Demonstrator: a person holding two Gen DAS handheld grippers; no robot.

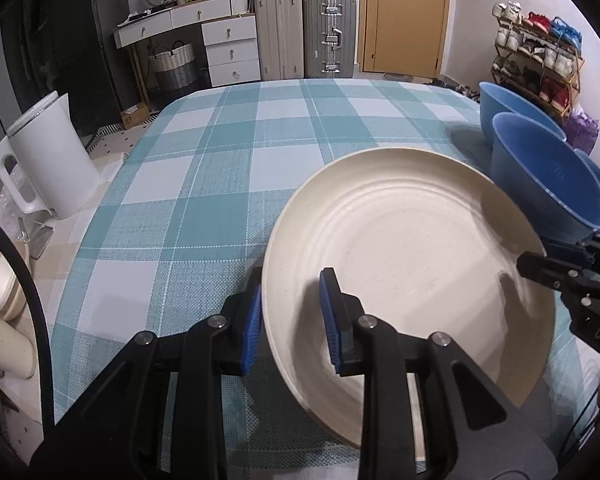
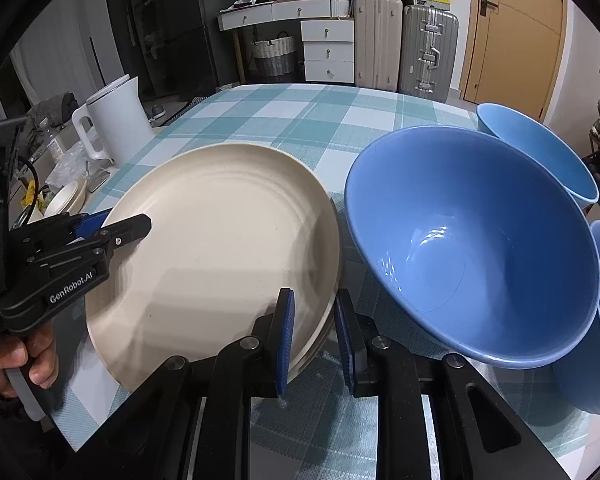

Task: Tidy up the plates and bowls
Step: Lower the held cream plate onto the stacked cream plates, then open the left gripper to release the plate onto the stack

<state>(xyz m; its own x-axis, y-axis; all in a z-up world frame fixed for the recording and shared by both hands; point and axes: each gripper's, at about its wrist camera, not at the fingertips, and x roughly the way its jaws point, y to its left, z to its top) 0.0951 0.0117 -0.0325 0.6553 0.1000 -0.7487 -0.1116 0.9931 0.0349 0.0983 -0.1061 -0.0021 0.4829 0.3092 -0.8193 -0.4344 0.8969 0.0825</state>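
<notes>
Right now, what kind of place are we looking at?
Probably a lived-in home, a dining corner near the entrance: a checked tablecloth on the table, suitcases by a wooden door, and a loaded shoe rack.

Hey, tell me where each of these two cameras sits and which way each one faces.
Left wrist: on the left gripper, facing across the checked table; its fingers straddle the cream plate rim; right gripper enters at right.
Right wrist: on the right gripper, straddling the plate's opposite rim; left gripper and hand show.
Shared: plate, blue bowls, white kettle.
</notes>
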